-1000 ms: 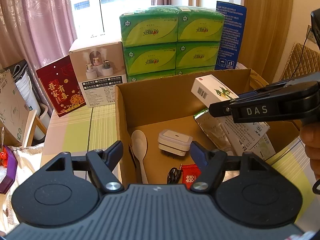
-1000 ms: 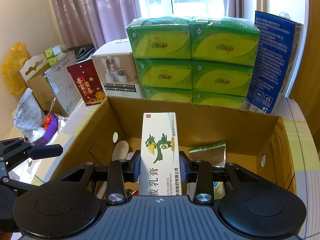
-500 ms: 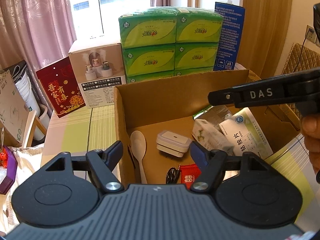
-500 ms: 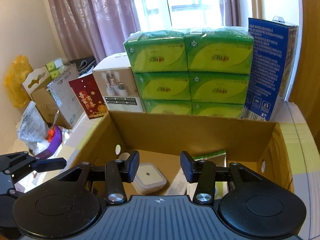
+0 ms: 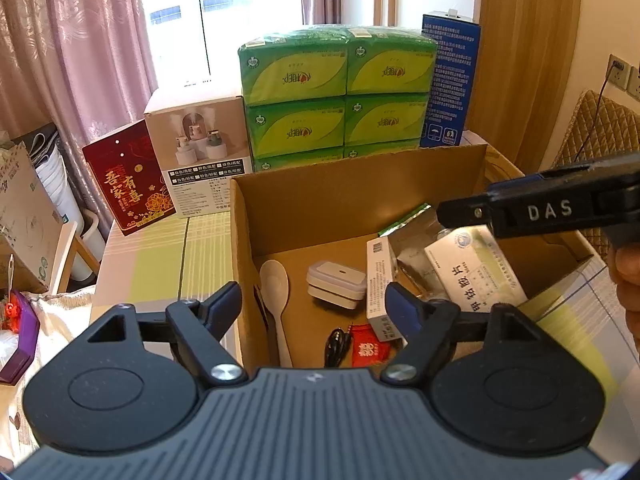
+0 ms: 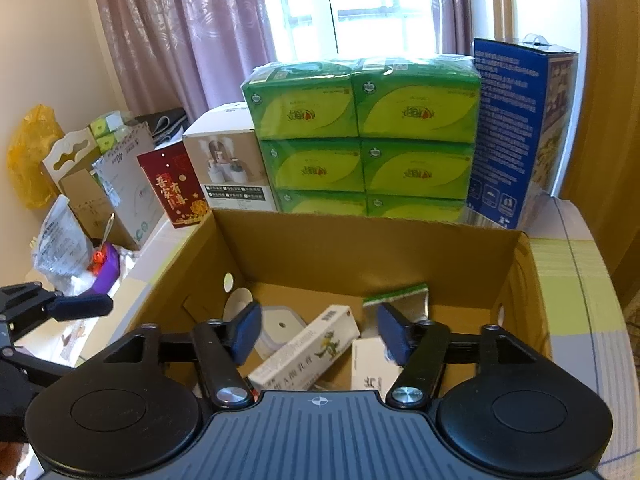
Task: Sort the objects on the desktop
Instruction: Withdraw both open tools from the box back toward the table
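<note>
An open cardboard box (image 5: 352,200) holds the sorted items. The white ointment box with a green parrot (image 6: 308,354) lies loose on its floor, beside a white spoon (image 5: 276,284), a white lidded case (image 5: 336,284), a foil pouch (image 5: 412,248), a white medicine box (image 5: 476,272), a red packet (image 5: 368,350) and a black cable (image 5: 336,346). My right gripper (image 6: 319,332) hangs open and empty above the box (image 6: 360,252). My left gripper (image 5: 316,308) is open and empty over the box's near left corner. One finger (image 5: 520,212) of the right gripper crosses the left wrist view.
Stacked green tissue packs (image 5: 336,96), a tall blue carton (image 5: 450,84), a white humidifier carton (image 5: 200,160) and a red gift box (image 5: 128,184) stand behind the cardboard box. Striped tablecloth (image 5: 160,264) shows to its left; bags and cartons crowd the far left (image 6: 100,200).
My right gripper opened and let go of the ointment box, which fell onto the cardboard box's floor. The right gripper then rose and spread wider. The left gripper barely moved.
</note>
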### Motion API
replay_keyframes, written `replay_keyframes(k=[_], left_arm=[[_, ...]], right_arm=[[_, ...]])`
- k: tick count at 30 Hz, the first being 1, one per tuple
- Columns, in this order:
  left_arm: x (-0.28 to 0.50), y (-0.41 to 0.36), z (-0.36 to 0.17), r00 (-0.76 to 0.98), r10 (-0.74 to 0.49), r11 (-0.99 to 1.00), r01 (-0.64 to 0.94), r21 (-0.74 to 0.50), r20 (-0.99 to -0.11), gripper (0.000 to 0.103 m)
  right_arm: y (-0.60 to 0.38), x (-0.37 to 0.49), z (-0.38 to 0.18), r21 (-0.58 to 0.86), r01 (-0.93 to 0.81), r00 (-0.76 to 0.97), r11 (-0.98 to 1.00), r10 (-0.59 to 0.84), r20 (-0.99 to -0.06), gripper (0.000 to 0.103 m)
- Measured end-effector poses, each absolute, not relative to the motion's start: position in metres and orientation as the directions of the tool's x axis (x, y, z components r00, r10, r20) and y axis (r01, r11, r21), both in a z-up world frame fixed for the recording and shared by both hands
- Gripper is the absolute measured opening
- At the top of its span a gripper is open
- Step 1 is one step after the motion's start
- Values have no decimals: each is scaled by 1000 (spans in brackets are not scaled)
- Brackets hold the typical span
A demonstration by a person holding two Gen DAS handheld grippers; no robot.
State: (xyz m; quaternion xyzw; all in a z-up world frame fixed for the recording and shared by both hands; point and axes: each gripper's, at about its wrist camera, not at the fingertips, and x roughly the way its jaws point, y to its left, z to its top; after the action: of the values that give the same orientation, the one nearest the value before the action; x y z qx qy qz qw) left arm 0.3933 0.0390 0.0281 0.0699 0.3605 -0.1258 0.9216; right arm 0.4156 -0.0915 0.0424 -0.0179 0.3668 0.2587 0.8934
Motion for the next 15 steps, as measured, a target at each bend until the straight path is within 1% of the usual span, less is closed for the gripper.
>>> replay_keyframes(k=[1,2,6,8,10,12,15], left_arm=[[390,38,30,709,-183,959,283,36,-681,77],[387,38,32,709,-184,959,283,36,-680,78],[373,37,38,713,-183,960,280,34,-677,83],[365,36,42,715,-183,961,276,33,-675,84],[357,36,45,716,-181,961,274,33,-674,84],[348,37,49,718,-179,962,271,33,-672,87],[334,36,53,719,-178,963,269,34,-671,90]], right_arm=[[-94,411,44,153,-477,600,866,448,-663,80],[-97,407,45,151,-478,602,865,447,-661,83],[-107,390,50,152,-474,601,867,445,-664,87],[-113,380,54,146,-475,603,868,442,-664,95],[-119,369,57,137,-481,607,866,442,-660,98],[-124,360,61,133,-485,608,864,443,-659,101],[-133,347,65,129,-485,608,865,439,-661,101]])
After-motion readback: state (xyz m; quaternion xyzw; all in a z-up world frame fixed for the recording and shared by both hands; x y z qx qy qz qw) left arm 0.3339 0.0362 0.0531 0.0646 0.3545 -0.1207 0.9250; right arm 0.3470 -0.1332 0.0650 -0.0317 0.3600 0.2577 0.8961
